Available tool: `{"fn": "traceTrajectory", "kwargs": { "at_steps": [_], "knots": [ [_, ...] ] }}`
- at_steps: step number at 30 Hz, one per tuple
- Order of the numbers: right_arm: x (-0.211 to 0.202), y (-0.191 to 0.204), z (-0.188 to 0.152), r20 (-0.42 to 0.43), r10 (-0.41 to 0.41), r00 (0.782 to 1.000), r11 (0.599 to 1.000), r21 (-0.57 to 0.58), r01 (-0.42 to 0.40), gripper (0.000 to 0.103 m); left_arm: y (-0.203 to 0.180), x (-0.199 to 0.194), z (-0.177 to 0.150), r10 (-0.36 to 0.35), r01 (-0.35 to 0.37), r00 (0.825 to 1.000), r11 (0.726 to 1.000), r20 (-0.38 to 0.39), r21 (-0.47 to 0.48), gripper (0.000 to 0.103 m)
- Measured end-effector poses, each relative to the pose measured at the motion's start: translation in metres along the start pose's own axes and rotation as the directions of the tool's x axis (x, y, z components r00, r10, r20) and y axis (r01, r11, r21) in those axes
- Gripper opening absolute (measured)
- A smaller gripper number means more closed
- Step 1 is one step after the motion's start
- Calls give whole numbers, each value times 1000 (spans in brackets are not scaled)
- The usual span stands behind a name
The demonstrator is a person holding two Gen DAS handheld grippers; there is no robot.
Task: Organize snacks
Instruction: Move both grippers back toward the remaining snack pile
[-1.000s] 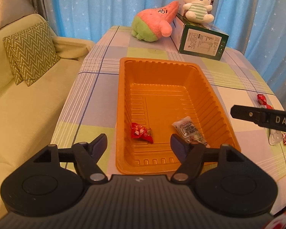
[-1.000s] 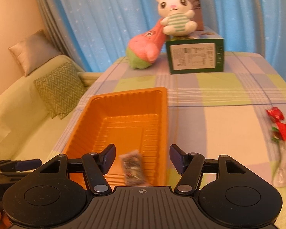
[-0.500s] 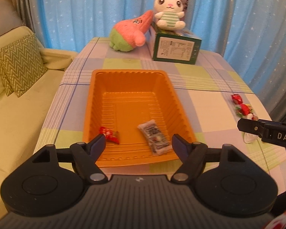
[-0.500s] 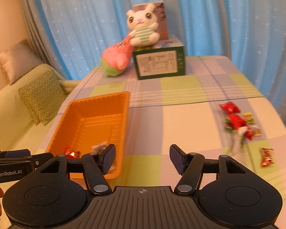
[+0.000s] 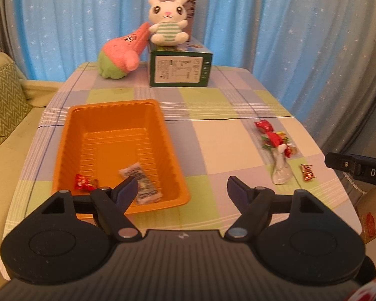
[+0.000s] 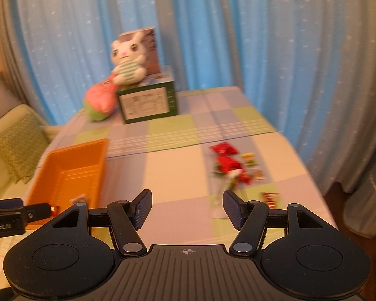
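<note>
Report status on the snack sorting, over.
Left gripper opening, right gripper open, both empty. Two snacks in orange tray. Loose snacks on tablecloth. Path clear.

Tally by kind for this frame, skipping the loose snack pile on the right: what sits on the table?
Orange tray: 1
Snacks in the tray: 2, red candy, pale packet
Plush toys: 2, bunny, pink plush
Boxes: 2, green box, carton
Total: 7

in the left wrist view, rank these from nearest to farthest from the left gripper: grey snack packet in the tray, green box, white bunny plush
From the left gripper:
1. Grey snack packet, in the orange tray's near end, by the left jaw.
2. Green box, at the table's far end.
3. White bunny plush, atop that box.
</note>
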State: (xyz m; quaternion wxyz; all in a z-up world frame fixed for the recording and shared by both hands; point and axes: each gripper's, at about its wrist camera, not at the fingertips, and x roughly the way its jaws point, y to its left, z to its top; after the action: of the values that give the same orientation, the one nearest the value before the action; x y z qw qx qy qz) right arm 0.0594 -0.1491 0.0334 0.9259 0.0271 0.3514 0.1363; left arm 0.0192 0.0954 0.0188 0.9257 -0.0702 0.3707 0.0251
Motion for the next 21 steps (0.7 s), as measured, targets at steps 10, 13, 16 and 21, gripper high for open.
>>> {"fn": "traceTrajectory", "kwargs": {
  "at_steps": [10, 13, 16, 21],
  "knots": [
    [-28, -56, -5, 25, -91, 996, 994, 61, 89, 63, -46, 5, 3, -63, 63, 998, 997, -2, 39, 77],
    [-30, -70, -8, 23, -109, 994, 991, 79, 107, 63, -58, 11, 4, -80, 80, 997, 996, -9, 47, 78],
    [-29, -85, -12, 10, -125, 992, 987, 99, 123, 63, -70, 21, 4, -96, 97, 995, 993, -21, 60, 78],
    [-19, -106, -17, -21, -142, 990, 982, 125, 144, 63, -89, 41, 2, -120, 124, 992, 989, -48, 79, 77]
  ]
}}
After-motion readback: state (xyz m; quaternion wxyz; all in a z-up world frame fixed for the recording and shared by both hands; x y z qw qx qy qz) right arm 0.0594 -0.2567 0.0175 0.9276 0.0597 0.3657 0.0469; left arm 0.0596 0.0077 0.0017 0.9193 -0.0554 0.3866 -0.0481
